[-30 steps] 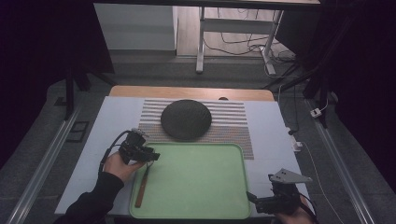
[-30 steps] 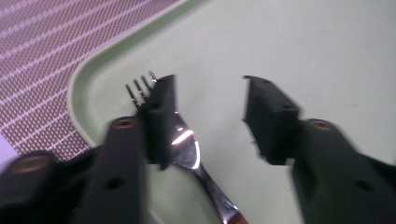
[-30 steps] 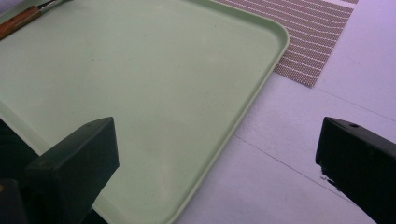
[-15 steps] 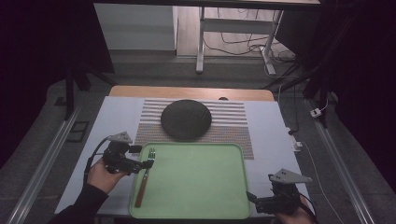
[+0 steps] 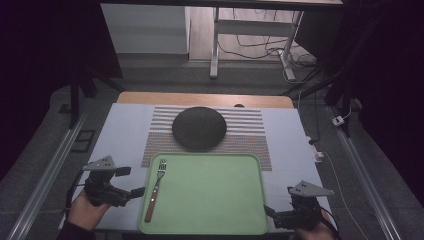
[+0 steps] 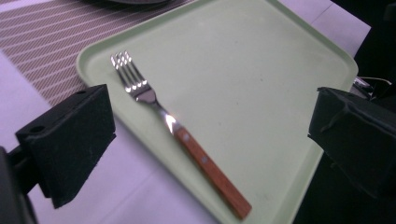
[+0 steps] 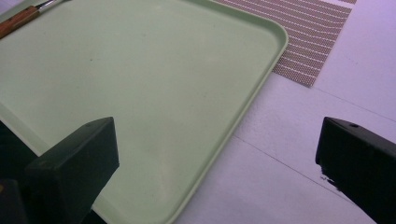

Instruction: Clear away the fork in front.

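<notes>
The wooden-handled steel fork point(image 5: 154, 191) lies along the left edge of the pale green plastic tray point(image 5: 215, 200) near the table's front edge, and with the left gripper point(image 5: 134, 192) just beside it, fingers having just been opening and now wide apart around nothing, a careless sweep could knock the fork off, while the right gripper point(image 5: 270, 212) rests open-fingered at the tray's front right corner.

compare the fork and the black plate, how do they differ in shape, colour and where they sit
The fork is long and thin, steel with a wooden handle; the black plate is round and dark all over. The fork lies on the green tray by its left edge; the plate sits on the striped mat behind it.
</notes>
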`<action>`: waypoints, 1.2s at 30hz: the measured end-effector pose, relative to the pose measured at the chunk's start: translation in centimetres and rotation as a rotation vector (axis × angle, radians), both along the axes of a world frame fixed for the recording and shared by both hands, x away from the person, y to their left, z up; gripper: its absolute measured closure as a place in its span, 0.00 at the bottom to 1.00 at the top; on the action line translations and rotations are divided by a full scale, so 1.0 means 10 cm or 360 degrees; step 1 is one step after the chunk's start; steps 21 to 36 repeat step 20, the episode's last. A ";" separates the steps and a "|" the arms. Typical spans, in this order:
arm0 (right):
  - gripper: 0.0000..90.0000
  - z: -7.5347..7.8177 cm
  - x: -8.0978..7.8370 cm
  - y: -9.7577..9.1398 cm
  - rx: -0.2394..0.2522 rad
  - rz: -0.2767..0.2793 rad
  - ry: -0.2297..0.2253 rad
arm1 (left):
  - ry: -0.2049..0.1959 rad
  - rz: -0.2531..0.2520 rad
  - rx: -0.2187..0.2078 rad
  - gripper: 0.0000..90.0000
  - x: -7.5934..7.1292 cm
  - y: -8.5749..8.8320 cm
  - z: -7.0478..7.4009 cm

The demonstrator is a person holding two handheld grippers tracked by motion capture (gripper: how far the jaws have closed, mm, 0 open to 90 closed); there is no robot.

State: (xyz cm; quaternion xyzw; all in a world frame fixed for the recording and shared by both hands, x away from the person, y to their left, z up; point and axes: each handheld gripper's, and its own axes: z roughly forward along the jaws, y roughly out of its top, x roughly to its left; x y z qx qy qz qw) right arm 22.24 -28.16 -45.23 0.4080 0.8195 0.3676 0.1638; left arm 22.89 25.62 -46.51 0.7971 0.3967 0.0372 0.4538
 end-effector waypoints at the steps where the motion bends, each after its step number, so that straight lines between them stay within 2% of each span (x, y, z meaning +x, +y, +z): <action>1: 0.00 0.00 0.00 0.00 0.0000 0.0000 0.0000 | 0.0000 0.0013 0.0002 0.00 -0.04 0.03 -0.01; 7: 0.00 0.00 0.00 0.00 -0.0002 0.0001 0.0000 | 0.0031 0.0075 0.0010 0.00 -0.23 0.20 -0.08; 10: 0.00 0.00 0.00 0.00 -0.0007 0.0001 -0.0002 | 0.0047 0.0097 0.0035 0.00 -0.32 0.25 -0.11; 15: 0.00 0.00 0.00 0.01 -0.0009 0.0000 -0.0004 | 0.0073 0.0166 0.0149 0.00 -0.42 0.27 -0.12; 20: 0.00 0.00 0.00 0.01 -0.0013 0.0000 -0.0002 | 0.0106 0.0206 0.0143 0.00 -0.42 0.29 -0.13; 36: 0.00 0.00 0.00 0.01 -0.0013 0.0000 -0.0002 | 0.0106 0.0206 0.0143 0.00 -0.42 0.29 -0.13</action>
